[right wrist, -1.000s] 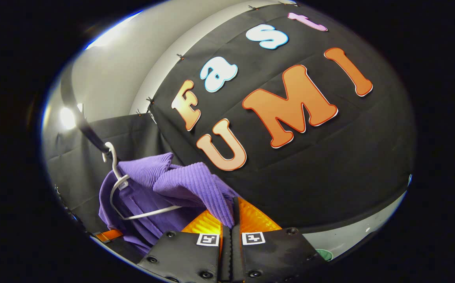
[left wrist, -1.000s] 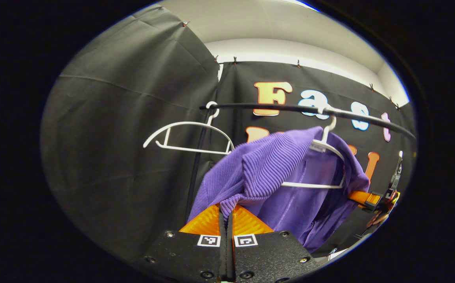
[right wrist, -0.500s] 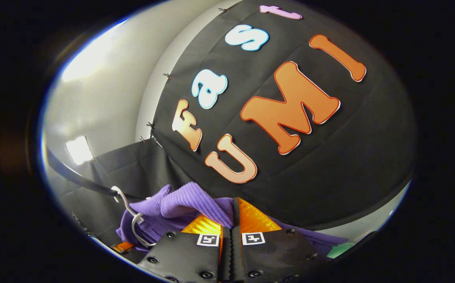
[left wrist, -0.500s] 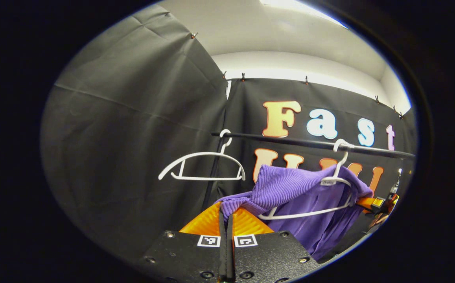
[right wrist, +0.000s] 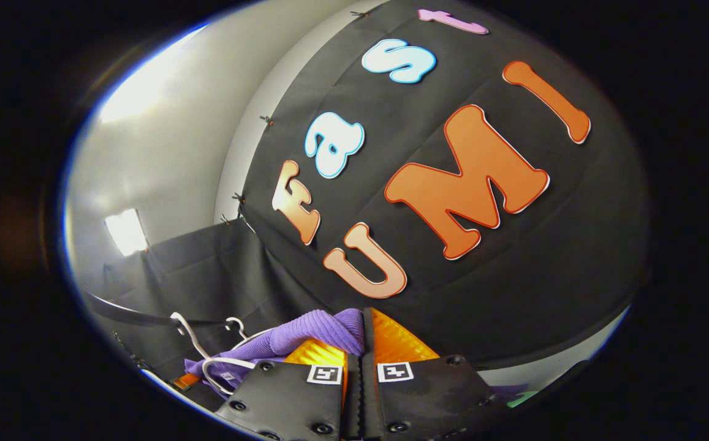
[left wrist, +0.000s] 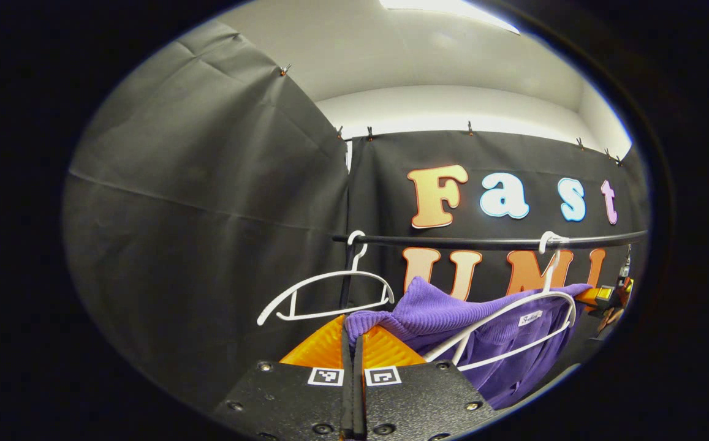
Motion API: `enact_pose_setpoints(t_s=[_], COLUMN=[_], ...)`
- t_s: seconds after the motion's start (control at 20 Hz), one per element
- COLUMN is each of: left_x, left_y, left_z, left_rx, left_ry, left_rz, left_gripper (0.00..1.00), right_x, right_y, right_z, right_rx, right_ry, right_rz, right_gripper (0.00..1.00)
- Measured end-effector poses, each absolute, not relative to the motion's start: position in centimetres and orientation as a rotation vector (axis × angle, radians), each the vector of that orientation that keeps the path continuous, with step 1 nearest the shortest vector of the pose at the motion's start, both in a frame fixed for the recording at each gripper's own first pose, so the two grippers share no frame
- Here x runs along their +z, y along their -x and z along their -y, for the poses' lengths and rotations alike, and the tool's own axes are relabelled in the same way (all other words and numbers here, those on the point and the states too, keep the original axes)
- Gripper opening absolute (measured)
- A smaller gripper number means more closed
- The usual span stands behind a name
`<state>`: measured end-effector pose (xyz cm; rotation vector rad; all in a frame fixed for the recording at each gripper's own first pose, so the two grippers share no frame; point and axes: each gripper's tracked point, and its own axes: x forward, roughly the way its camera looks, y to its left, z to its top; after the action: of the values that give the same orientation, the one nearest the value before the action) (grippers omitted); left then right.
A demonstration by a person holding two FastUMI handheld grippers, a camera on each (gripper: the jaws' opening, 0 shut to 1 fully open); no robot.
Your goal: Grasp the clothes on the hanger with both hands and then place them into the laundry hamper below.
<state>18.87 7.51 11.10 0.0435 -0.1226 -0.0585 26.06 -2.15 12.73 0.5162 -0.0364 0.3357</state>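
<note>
Clearly my left hand-held gripper [left wrist: 352, 334] is clamped on a ribbed purple garment [left wrist: 452, 312] just ahead of its tips, and my right hand-held gripper [right wrist: 357, 334] pinches another fold of it. I judge the knit soft, light and stretchy, so the shoulder edges are the sensible hold. It drapes half off the white hanger [left wrist: 513, 318] on the rail [left wrist: 483, 242].

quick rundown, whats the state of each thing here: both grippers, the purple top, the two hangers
left hand-held gripper: shut on the purple top
right hand-held gripper: shut on the purple top
purple top: pinched at both ends, partly draped over its hanger
hanger under the top: hooked on the rail, tilted
bare hanger: hooked on the rail, nothing on it
</note>
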Motion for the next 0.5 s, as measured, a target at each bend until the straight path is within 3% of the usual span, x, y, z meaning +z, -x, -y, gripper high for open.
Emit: enact_pose_setpoints(t_s=[0.45,0.5], left_x=[6.1,5.9], left_y=[-20.7,-20.8], left_z=[-8.5,-8.4], left_rx=[-0.080,-0.086], left_ry=[0.028,0.030], left_rz=[0.005,-0.001], left_gripper=[0.00,0.00], right_x=[9.3,8.9], right_y=[-26.5,-26.4], right_z=[3.4,3.7], right_rx=[0.305,0.297], right_ry=[-0.515,-0.515], right_rz=[-0.034,-0.039], right_gripper=[0.07,0.01])
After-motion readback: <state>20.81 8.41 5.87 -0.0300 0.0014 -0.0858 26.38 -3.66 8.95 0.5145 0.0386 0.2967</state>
